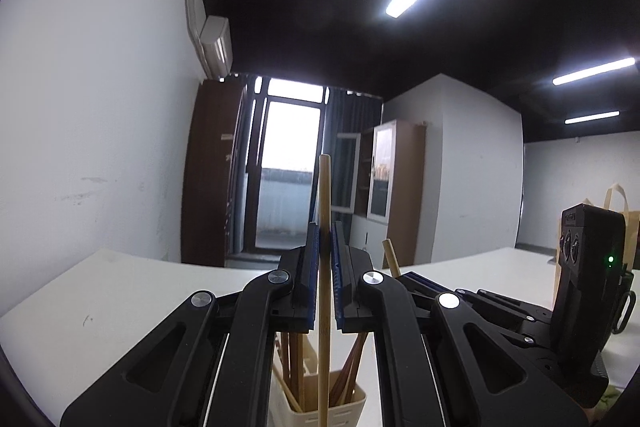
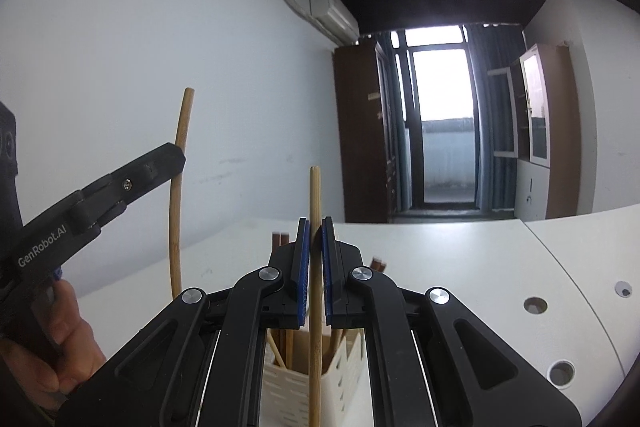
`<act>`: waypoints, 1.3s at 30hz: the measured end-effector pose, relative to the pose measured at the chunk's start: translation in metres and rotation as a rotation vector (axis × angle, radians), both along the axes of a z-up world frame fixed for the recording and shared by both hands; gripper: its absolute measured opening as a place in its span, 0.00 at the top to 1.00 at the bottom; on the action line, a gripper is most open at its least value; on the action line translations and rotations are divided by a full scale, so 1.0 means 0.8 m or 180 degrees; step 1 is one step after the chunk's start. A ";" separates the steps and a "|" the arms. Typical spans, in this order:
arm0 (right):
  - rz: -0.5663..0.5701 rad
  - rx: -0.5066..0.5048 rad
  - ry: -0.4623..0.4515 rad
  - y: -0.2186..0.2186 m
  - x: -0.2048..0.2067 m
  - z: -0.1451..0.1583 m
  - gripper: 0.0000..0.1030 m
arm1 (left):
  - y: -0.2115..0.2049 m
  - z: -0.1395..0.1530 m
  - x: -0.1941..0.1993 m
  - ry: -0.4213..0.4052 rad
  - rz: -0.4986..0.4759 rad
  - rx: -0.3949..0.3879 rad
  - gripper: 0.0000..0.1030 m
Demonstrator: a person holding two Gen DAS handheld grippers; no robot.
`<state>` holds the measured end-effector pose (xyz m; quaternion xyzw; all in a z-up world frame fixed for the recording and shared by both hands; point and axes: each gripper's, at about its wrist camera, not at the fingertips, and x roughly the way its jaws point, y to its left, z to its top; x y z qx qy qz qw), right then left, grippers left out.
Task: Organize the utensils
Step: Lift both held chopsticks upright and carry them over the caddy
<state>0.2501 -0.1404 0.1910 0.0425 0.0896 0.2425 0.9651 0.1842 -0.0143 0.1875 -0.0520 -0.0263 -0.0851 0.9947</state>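
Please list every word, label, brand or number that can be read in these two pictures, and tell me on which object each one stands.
"GenRobot.AI": white letters on the side of the black left gripper, seen in the right wrist view.
The black camera housing of the right gripper, seen in the left wrist view, carries a small raised marking near its top, too blurred to read.
No other text is legible in either view.

Holder [image 2: 344, 367] on table [image 2: 460, 267]; chopsticks [image 1: 294, 359] in holder.
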 end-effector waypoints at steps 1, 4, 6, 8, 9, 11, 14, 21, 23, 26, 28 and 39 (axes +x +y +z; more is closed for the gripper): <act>0.0008 0.0038 -0.0037 -0.001 0.001 0.002 0.93 | -0.001 0.001 -0.001 -0.0050 0.0005 -0.0009 0.95; 0.0028 0.0191 -0.0136 -0.005 0.005 0.009 0.93 | 0.000 0.004 -0.002 -0.0194 0.0011 -0.0083 0.95; 0.0027 0.0282 -0.0211 -0.008 0.007 0.013 0.93 | 0.002 0.005 -0.002 -0.0278 0.0024 -0.0118 0.95; 0.0028 0.0360 -0.0289 -0.009 0.009 0.016 0.93 | 0.003 0.007 -0.002 -0.0393 0.0057 -0.0162 0.95; 0.0025 0.0409 -0.0318 -0.010 0.010 0.017 0.93 | 0.002 0.006 -0.001 -0.0434 0.0072 -0.0179 0.95; 0.0040 0.0488 -0.0368 -0.010 0.014 0.017 0.94 | 0.002 0.006 0.001 -0.0499 0.0108 -0.0212 0.95; 0.0009 0.0548 -0.0484 -0.006 0.020 0.015 0.93 | -0.003 0.004 0.004 -0.0591 0.0150 -0.0215 0.95; 0.0000 0.0711 -0.0765 -0.007 0.033 0.015 0.93 | -0.006 0.002 0.016 -0.0726 0.0214 -0.0239 0.95; -0.0005 0.0723 -0.0883 -0.005 0.036 0.015 0.93 | -0.005 0.000 0.022 -0.0724 0.0213 -0.0262 0.95; -0.0004 0.0736 -0.0987 -0.004 0.041 0.011 0.93 | -0.005 -0.004 0.030 -0.0711 0.0225 -0.0271 0.95; -0.0014 0.0732 -0.1013 -0.003 0.048 0.004 0.93 | -0.006 -0.008 0.035 -0.0683 0.0239 -0.0258 0.95; -0.0038 0.0650 -0.0869 -0.005 0.055 -0.024 0.93 | -0.021 -0.033 0.047 -0.0500 0.0276 -0.0122 0.95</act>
